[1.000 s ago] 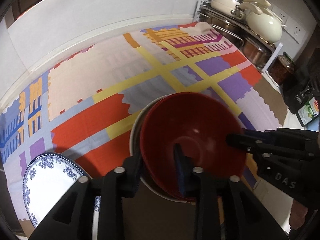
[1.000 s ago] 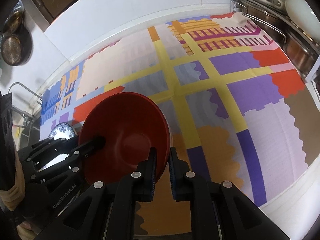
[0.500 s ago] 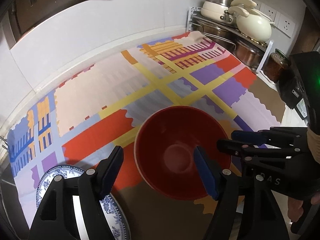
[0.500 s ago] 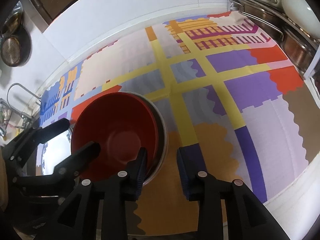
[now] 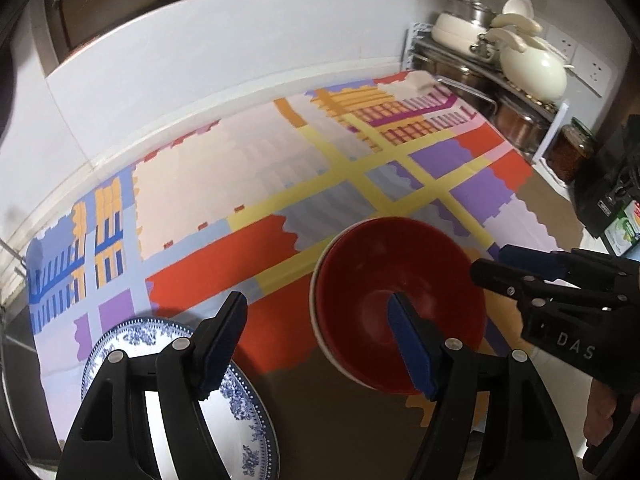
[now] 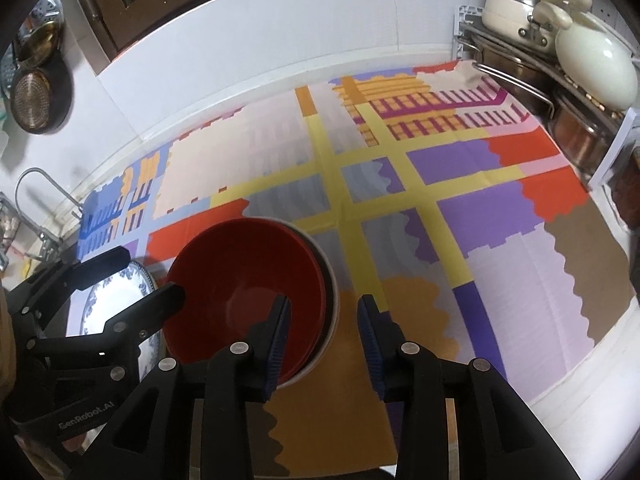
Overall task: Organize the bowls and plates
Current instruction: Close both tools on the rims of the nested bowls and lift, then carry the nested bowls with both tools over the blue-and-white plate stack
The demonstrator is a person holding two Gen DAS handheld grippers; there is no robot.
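Note:
A red bowl point(image 5: 400, 292) sits nested in a white bowl point(image 5: 316, 320) on the patterned cloth; both show in the right wrist view, the red bowl point(image 6: 248, 288) and the white rim point(image 6: 332, 304). A blue-and-white plate point(image 5: 240, 412) lies to their left, also in the right wrist view point(image 6: 116, 292). My left gripper point(image 5: 320, 332) is open and empty, above and just left of the bowls. My right gripper point(image 6: 324, 320) is open and empty over the bowls' right rim.
A rack point(image 5: 480, 80) with pots and a cream kettle point(image 5: 532, 68) stands at the back right, with a jar point(image 5: 572, 152) beside it. A white wall runs along the back. A faucet point(image 6: 44, 184) and hanging pans point(image 6: 36, 100) are at the left.
Both grippers let go of the red bowl, opened wide and pulled back upward. The red bowl now rests in the white bowl.

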